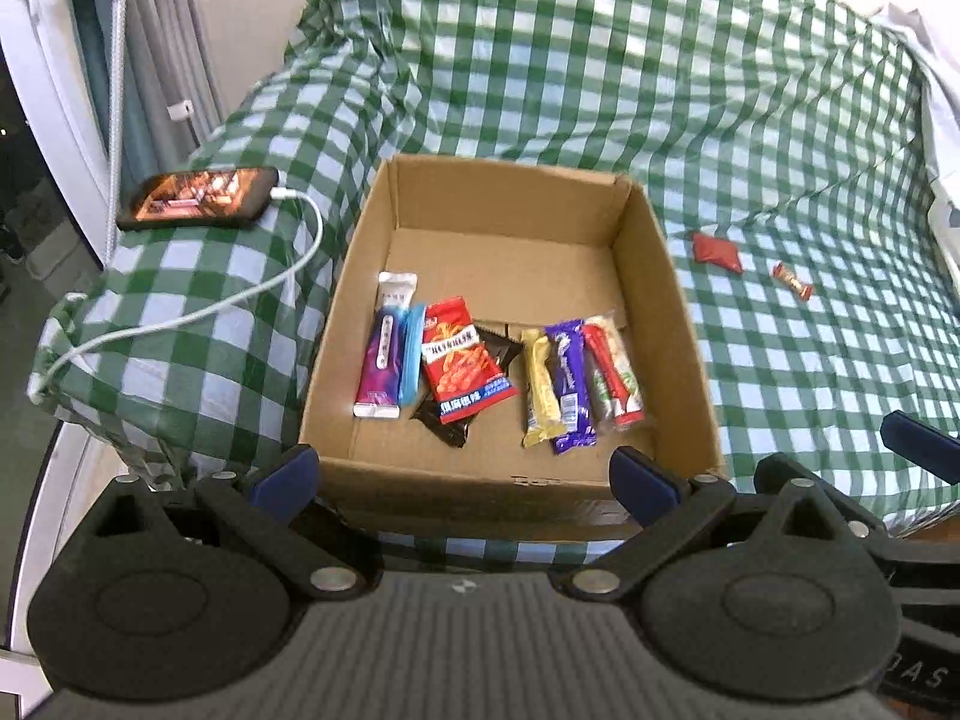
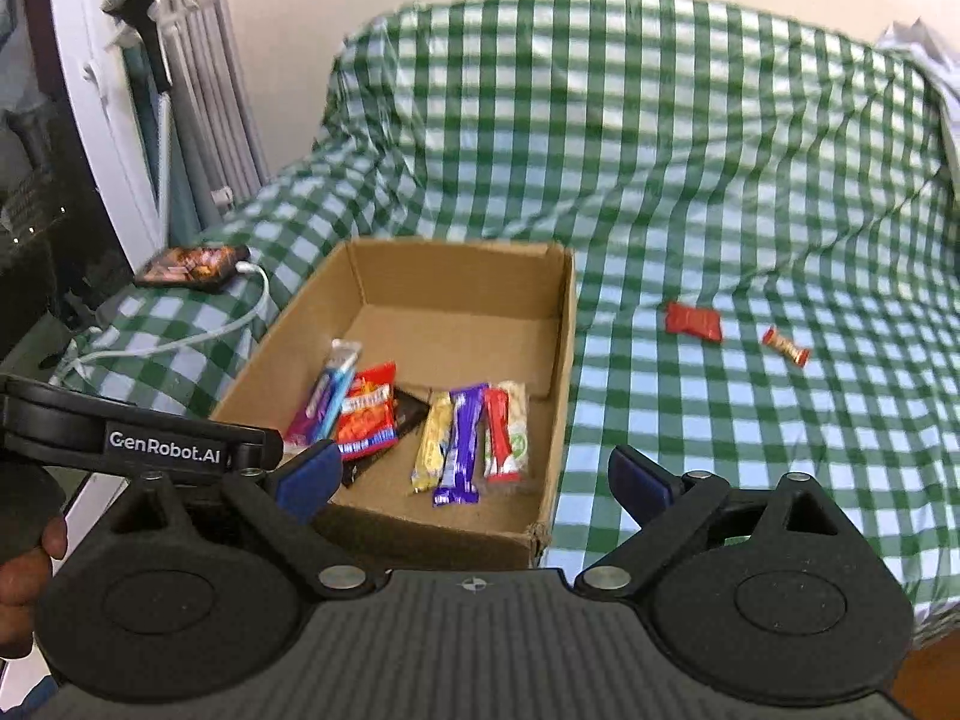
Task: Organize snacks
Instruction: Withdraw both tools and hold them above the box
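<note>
An open cardboard box [image 1: 678,324] [image 2: 558,396] sits on a green-checked cloth. Inside lie several snack packs: a purple-and-white bar [image 1: 384,360], a red packet [image 1: 465,354] [image 2: 369,405] over a black one, and yellow [image 1: 540,390], purple [image 1: 570,387] [image 2: 462,438] and red-white [image 1: 612,372] bars side by side. A red pouch [image 1: 717,252] [image 2: 693,321] and a small orange-red candy [image 1: 792,282] [image 2: 785,347] lie on the cloth right of the box. My left gripper [image 1: 465,474] hangs open before the box's near wall, nothing between its fingers. My right gripper [image 2: 474,480] is open and empty over the box's near right corner.
A phone [image 1: 201,195] [image 2: 192,264] with a lit screen lies left of the box with a white cable [image 1: 240,300] plugged in. The cloth drapes up over a backrest behind. A window frame and curtain stand at the left. A person's fingers [image 2: 24,576] show at the left edge.
</note>
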`<state>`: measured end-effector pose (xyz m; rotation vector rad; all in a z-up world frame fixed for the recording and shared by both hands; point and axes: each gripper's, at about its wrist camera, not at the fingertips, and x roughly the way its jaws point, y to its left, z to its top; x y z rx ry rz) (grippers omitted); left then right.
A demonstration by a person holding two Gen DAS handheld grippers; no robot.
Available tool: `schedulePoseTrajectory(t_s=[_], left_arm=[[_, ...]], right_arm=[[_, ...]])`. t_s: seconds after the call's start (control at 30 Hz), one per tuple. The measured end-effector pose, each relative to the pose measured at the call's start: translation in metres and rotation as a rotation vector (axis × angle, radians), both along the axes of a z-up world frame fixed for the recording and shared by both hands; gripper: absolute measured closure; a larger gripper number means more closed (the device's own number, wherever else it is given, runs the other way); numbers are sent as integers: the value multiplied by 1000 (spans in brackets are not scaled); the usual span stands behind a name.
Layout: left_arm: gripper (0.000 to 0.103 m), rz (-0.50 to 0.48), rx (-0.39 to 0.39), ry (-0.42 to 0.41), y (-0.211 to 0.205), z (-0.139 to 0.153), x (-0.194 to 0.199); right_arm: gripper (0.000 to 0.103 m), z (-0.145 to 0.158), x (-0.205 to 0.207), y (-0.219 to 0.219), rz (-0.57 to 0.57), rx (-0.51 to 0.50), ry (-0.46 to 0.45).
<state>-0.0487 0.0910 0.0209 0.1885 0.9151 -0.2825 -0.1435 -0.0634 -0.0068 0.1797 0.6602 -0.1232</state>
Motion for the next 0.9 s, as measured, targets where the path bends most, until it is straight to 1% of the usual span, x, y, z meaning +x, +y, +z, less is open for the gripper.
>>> schedulePoseTrajectory(t_s=[0.1,0.23,0.33,0.47,0.67,0.9], left_arm=[[0,-4,-2,-65,4,13,-15],[0,-7,2,-97,7,21,-31],[0,-16,-3,-96,5,23,-41],[0,-24,-4,-115,5,25,-53],[0,-28,-1,-132,7,30,-58],[0,-22,0,-117,9,28,-57]], right_arm=[[6,8,-13,-1,-24,6,-36],[5,15,-31,6,-10,4,-77],[4,19,-43,7,-7,2,-100],[4,24,-55,2,-34,10,-116],[4,27,-65,4,-37,11,-140],[4,28,-66,7,-36,6,-141]])
